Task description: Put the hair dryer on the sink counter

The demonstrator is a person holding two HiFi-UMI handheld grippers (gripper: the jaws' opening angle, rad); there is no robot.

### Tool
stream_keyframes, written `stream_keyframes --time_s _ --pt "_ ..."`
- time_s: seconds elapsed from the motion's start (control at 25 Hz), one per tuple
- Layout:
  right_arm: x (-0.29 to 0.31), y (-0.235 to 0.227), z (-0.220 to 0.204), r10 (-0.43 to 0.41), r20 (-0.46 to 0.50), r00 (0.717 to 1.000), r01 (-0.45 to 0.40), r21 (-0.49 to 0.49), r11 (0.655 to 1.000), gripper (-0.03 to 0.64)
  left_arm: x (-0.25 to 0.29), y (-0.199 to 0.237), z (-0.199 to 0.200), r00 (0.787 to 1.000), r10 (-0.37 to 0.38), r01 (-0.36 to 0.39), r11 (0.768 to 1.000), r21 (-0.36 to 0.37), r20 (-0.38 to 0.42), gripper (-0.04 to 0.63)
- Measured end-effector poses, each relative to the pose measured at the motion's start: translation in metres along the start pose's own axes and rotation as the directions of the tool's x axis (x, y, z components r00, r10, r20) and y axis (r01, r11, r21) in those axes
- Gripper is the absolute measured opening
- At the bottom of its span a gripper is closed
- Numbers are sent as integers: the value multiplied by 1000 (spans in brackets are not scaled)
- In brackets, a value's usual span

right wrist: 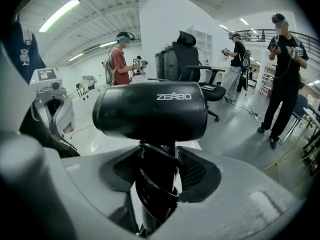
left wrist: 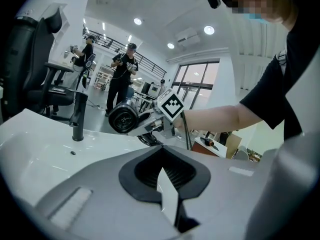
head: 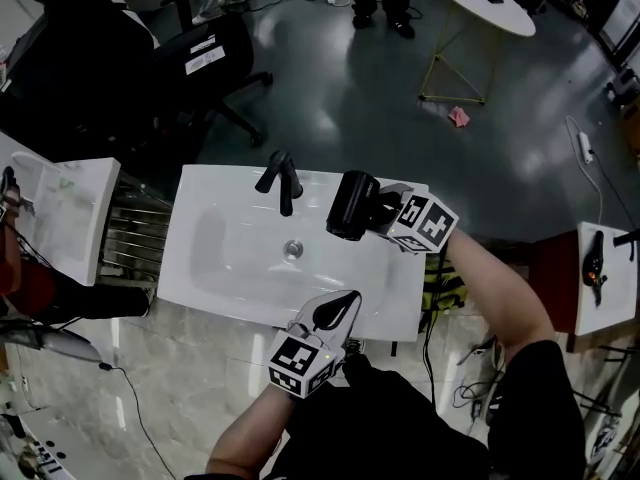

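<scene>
The hair dryer point(head: 350, 206) is in the right gripper point(head: 384, 213), just to the right of the black faucet point(head: 281, 178) and over the back part of the white sink desk point(head: 200, 273). The right gripper view shows that gripper's 2 jaws pinching the dryer's handle. A black cord point(right wrist: 156, 181) is wound around the handle, and the thick black barrel lies crosswise above the jaws with light lettering on its side. In the left gripper view, the barrel's round mouth faces the camera from the right of the faucet and seems to sit a little above the desk top. I cannot tell for certain whether it touches the surface.

The left gripper point(head: 343, 302) is at the desk's front edge, in front of the faucet and slightly to its right, across the basin point(head: 245, 253) from it. Its jaws are pressed together at the tips with nothing between them, and they point toward the faucet side of the desk. The drain point(head: 292, 249) lies in the basin straight in front of the faucet, between the faucet and the left gripper.

Behind the faucet and to its left stands a black office chair point(head: 200, 58) on the grey floor. Far behind the faucet and to its right there is a round white table point(head: 487, 3).
</scene>
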State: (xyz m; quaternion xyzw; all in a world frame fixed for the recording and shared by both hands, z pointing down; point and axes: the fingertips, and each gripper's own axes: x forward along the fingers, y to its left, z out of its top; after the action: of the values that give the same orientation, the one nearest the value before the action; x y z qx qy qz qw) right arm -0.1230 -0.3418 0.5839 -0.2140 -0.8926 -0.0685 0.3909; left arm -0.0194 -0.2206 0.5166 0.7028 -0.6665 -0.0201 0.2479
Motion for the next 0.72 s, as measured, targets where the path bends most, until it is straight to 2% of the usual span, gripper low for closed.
stream_keyframes --time_s 0.24,0.44,0.72 --pt "34 -14 -10 14 -118 993 -22 -64 998 207 0 5 -6 1000 3 -3 1000 -6 -8 3" --pt "56 -18 -16 37 -178 983 -50 -69 996 207 -1 9 -8 1000 11 -11 1000 -9 -12 3" --pt "78 -27 -25 54 -314 948 -106 -150 983 207 -7 12 -13 999 23 -24 1000 -15 -32 3"
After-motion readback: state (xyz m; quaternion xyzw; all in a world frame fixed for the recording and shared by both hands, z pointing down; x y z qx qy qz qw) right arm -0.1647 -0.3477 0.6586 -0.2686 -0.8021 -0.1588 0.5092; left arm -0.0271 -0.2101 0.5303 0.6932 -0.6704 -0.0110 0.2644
